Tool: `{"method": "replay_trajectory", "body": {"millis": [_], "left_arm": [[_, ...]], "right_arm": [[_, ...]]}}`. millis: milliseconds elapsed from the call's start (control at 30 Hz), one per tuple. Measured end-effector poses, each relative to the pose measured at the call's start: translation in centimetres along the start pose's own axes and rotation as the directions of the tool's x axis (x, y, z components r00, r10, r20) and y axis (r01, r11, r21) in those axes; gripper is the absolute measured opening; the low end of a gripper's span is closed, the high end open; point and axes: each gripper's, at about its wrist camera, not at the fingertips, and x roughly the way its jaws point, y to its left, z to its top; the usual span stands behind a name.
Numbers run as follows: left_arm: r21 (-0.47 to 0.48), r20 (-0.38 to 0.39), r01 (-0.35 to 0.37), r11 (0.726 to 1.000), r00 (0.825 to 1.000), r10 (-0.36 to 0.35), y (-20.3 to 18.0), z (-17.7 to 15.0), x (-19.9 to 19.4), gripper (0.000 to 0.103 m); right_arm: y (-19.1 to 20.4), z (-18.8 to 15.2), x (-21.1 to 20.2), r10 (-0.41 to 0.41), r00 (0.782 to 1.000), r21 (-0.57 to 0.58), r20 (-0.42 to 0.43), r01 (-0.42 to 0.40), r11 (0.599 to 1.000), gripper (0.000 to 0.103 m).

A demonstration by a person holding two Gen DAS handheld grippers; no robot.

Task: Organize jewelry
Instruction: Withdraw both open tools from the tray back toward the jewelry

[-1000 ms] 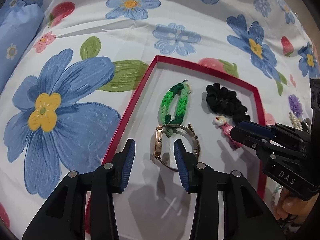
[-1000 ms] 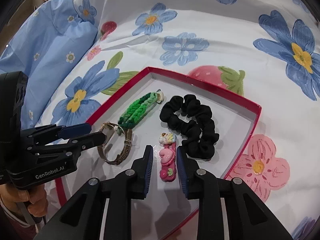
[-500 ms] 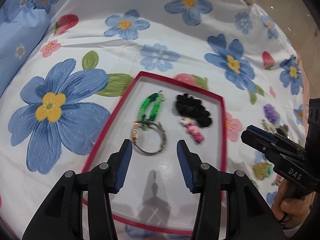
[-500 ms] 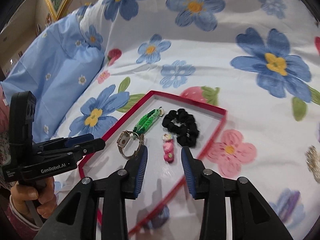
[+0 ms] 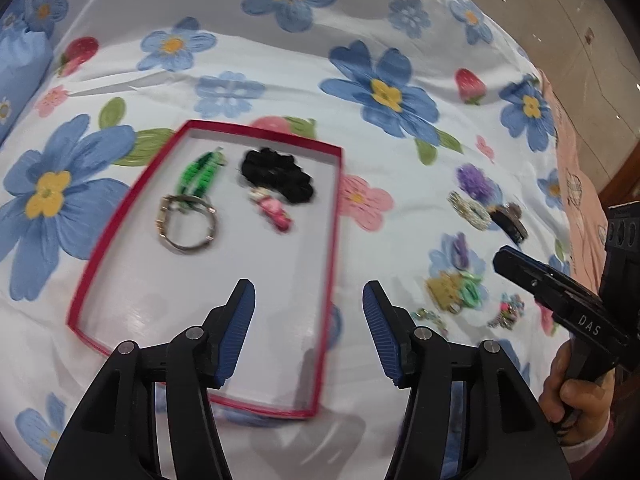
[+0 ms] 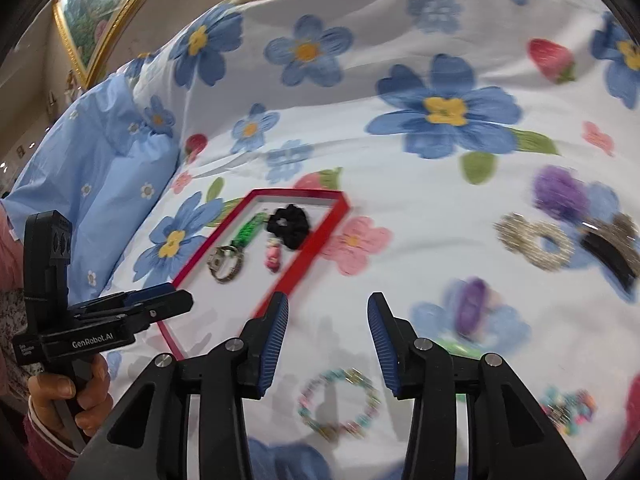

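A red-rimmed tray [image 5: 336, 216] [image 6: 304, 256] lies on the floral bedsheet. In it are a green braided band [image 5: 200, 172], a watch [image 5: 186, 224], a black scrunchie [image 5: 280, 176] and a pink clip [image 5: 274, 212]. My left gripper [image 5: 308, 332] is open and empty above the tray's near right corner. My right gripper [image 6: 328, 336] is open and empty above a beaded bracelet [image 6: 340, 404] on the sheet, right of the tray. Loose pieces lie right of the tray: a purple scrunchie [image 6: 560, 192], a beaded ring [image 6: 532, 244], a black claw clip [image 6: 608, 248], a purple clip [image 6: 472, 312].
A blue pillow [image 6: 100, 168] lies at the left of the bed. More small pieces [image 5: 456, 288] sit on the sheet near the right gripper [image 5: 516, 264]. The bed's right edge and the floor [image 5: 580, 20] show at the far right. A framed picture [image 6: 96, 12] is behind the bed.
Both grippers have pulled back and up from the tray and opened wider. The right gripper has swung right, over the loose pieces. The watch and pink clip stay in the tray.
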Motion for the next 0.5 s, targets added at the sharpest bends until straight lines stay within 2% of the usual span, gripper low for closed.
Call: {"method": "replay_trajectory", "body": {"millis": [267,500], "left_arm": [[0.027,-0.010,0.049,0.998,0.999,-0.049,-2.9,-1.4,0.0,0.061],[0.054,-0.028,0.068,0.996,0.997,-0.066,-5.3,-2.7,1.1,0.065]], "right_arm": [[-5.1,-2.6,-5.1,-0.095,0.994,0.082,0.046,0.091,0.992,0.048],[-8.7,-5.9,-8.8,-0.194,0.976,0.172,0.094,0.176,0.969,0.054]]}}
